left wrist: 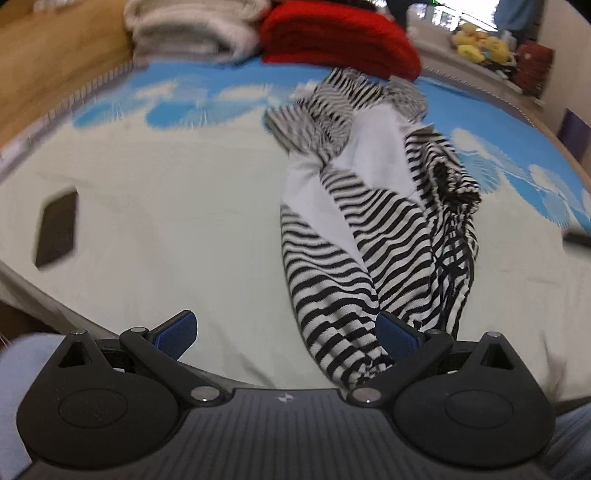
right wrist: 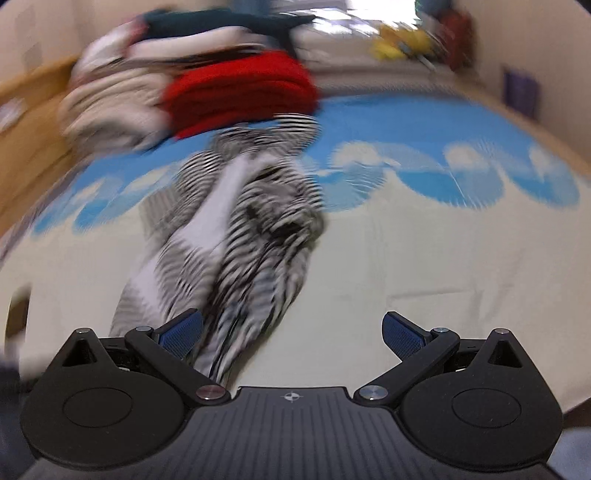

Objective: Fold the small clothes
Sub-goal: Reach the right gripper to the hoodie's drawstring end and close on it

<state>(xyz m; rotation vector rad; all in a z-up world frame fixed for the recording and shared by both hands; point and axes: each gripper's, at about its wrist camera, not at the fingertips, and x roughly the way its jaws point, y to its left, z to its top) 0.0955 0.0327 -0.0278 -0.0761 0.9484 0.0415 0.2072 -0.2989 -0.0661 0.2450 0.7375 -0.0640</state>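
**A soft stripy top lay in a heap, with both tongs wide apart near its closest end.**

Closest to me, the left tongs (left wrist: 286, 334) were spread wide and held nothing, though the near end of the striped top (left wrist: 369, 229) lay right against one blue pad. The right tongs (right wrist: 291, 334) were spread wide too, and the top (right wrist: 240, 229) ran past their left pad. That picture was blurry, so I could not tell if it touched. The top was on the bed cover (left wrist: 166, 221), bunched up long and thin. It looked light and floppy, so I think it would droop and not slip. A good place to pinch seemed to be the near hem, one corner for each tongs. Farther back sat a red pile (left wrist: 340, 37) and a white pile (left wrist: 192, 29) of clothes.
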